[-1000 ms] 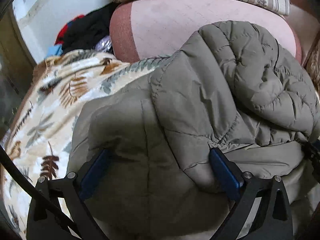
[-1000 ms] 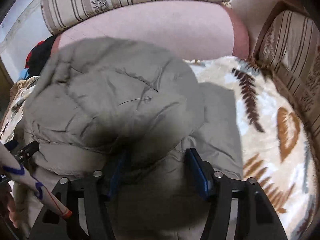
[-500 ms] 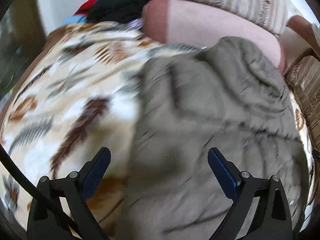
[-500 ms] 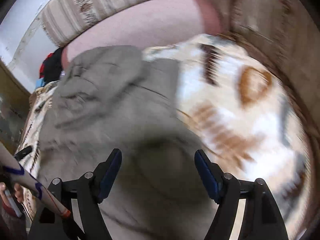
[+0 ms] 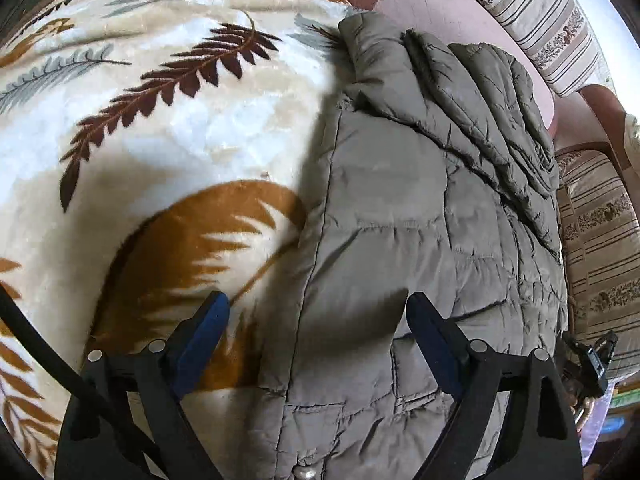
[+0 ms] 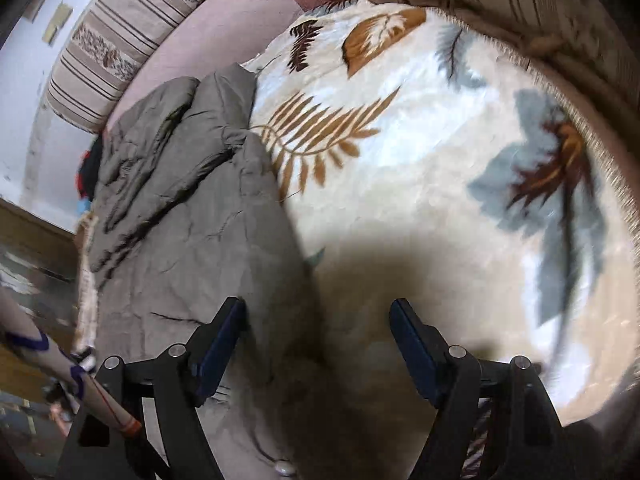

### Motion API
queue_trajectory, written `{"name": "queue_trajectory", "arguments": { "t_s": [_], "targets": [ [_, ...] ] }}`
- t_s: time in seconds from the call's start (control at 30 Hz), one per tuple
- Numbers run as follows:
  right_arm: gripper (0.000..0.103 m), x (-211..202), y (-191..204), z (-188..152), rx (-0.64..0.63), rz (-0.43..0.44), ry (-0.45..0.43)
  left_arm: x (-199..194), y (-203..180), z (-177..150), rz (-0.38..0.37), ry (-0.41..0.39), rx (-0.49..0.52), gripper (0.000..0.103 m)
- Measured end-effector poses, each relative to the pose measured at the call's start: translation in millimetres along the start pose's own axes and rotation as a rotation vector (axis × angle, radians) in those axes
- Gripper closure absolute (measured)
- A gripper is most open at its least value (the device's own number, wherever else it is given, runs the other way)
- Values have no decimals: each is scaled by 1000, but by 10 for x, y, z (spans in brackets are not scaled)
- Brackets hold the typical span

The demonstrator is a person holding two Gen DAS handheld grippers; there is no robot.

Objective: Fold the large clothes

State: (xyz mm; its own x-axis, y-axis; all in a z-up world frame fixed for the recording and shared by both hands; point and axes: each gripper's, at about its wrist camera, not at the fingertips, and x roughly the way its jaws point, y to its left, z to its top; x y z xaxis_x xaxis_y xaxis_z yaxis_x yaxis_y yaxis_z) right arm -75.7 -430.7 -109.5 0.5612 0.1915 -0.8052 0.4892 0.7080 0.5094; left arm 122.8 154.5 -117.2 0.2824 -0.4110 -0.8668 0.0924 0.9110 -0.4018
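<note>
The jacket (image 5: 420,220) lies folded lengthwise on the blanket (image 5: 160,140). Left gripper (image 5: 316,344) and right gripper (image 6: 316,340) gape wide, holding nothing. A crosswise fold probably remains.

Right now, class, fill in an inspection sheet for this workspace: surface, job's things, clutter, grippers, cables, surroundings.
Surface: leaf-print blanket spread over the sofa seat.
Job's things: olive padded jacket lying folded lengthwise on the blanket.
Clutter: dark and red clothes pile past the jacket.
Grippers: left gripper open over the jacket's edge; right gripper open, gripping nothing.
Cables: black cable beside the left gripper.
Surroundings: striped sofa cushion, pink backrest.
</note>
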Motion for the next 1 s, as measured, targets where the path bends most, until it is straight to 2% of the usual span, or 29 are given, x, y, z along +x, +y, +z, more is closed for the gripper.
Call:
{"name": "queue_trajectory", "arguments": {
  "t_s": [0.1, 0.33, 0.47, 0.6, 0.8, 1.0],
  "targets": [
    [22, -20, 19, -59, 7, 48, 6, -36, -49, -164, -44, 2, 33, 17],
    [23, 38, 119, -309, -3, 186, 102, -194, -48, -664, -183, 19, 50, 17],
    [24, 6, 154, -495, -27, 202, 121, -266, -23, -921, -269, 29, 47, 19],
    [30, -65, 105, -658, -18, 243, 141, -286, 38, -1122, -390, 54, 23, 22],
    [37, -96, -1, -911, 18, 315, 194, -254, 1, -1321, -440, 53, 22, 27],
    [47, -80, 71, -1184, 3, 377, 240, -240, -5, -1351, -423, 34, 13, 27]
  ]
}}
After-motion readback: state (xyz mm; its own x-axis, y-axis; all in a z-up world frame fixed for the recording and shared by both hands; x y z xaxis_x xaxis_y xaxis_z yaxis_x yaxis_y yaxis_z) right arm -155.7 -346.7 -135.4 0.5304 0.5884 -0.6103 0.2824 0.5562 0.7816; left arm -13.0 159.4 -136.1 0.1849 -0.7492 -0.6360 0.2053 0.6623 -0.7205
